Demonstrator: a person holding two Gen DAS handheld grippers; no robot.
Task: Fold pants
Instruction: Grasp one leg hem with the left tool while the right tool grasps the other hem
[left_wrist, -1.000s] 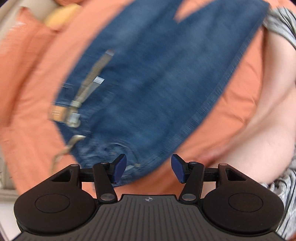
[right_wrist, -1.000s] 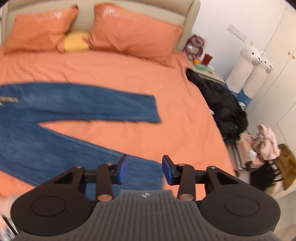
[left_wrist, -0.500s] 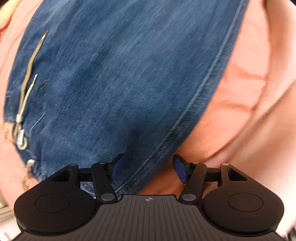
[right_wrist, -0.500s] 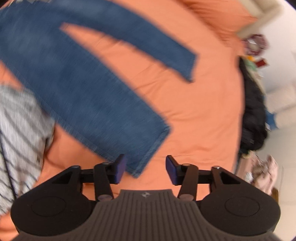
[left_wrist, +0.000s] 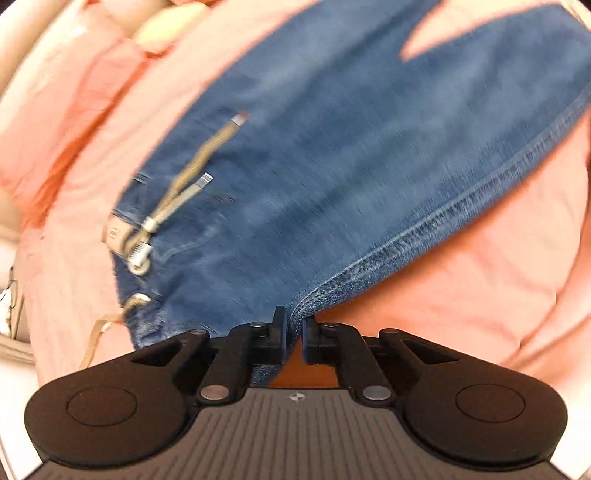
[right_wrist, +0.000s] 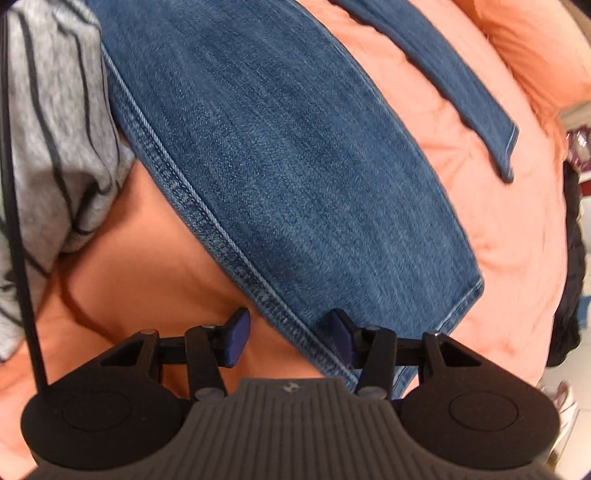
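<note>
Your left hand-held gripper (left_wrist: 293, 338) pinches the jeans (left_wrist: 332, 177) at the side seam. Right hand-held gripper (right_wrist: 291, 338) spread, straddling the leg seam on the bed (right_wrist: 147, 266). Close it next, then fold.

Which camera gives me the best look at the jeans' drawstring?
The left wrist view. The tan drawstring with its metal tips lies across the waist of the jeans, though motion blur softens it. The right wrist view shows only a leg and side seam of the jeans, no drawstring.
</note>
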